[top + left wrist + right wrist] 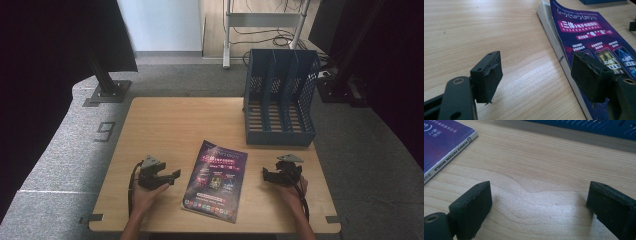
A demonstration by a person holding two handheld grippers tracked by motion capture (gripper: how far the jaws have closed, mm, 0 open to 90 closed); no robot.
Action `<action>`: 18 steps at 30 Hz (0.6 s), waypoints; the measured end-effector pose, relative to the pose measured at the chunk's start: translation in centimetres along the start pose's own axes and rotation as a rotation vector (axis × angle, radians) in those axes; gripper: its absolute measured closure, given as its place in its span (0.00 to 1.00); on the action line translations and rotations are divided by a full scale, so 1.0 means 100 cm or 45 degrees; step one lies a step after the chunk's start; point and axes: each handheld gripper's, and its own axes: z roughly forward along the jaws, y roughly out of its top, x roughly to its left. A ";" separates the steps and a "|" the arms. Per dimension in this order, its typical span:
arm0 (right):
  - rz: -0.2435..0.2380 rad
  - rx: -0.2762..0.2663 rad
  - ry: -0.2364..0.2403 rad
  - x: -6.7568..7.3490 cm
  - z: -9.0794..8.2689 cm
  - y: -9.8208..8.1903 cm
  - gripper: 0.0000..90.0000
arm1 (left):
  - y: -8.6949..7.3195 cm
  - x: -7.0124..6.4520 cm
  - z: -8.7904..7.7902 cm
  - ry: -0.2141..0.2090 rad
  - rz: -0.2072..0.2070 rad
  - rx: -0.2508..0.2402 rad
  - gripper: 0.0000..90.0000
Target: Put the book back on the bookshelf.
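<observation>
Magazine (215, 181) lies flat on the table (165, 125), cover up, between the two grippers, file rack (281, 97) behind it to the right. Left gripper (167, 178) is spread, one jaw over the page edge, nothing pinched; right gripper (272, 175) is spread too, over bare wood just beside the spine. Judged: thin glossy softcover, light, limp, likely slippery; cover corner curls up in the left gripper view. Best hold is probably at the spine (454, 156), the stiffest edge; loose pages would sag and fan.
</observation>
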 end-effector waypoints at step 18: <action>0.023 -0.025 -0.026 -0.001 -0.002 -0.001 0.16 | 0.000 -0.005 0.000 -0.037 -0.011 -0.004 0.28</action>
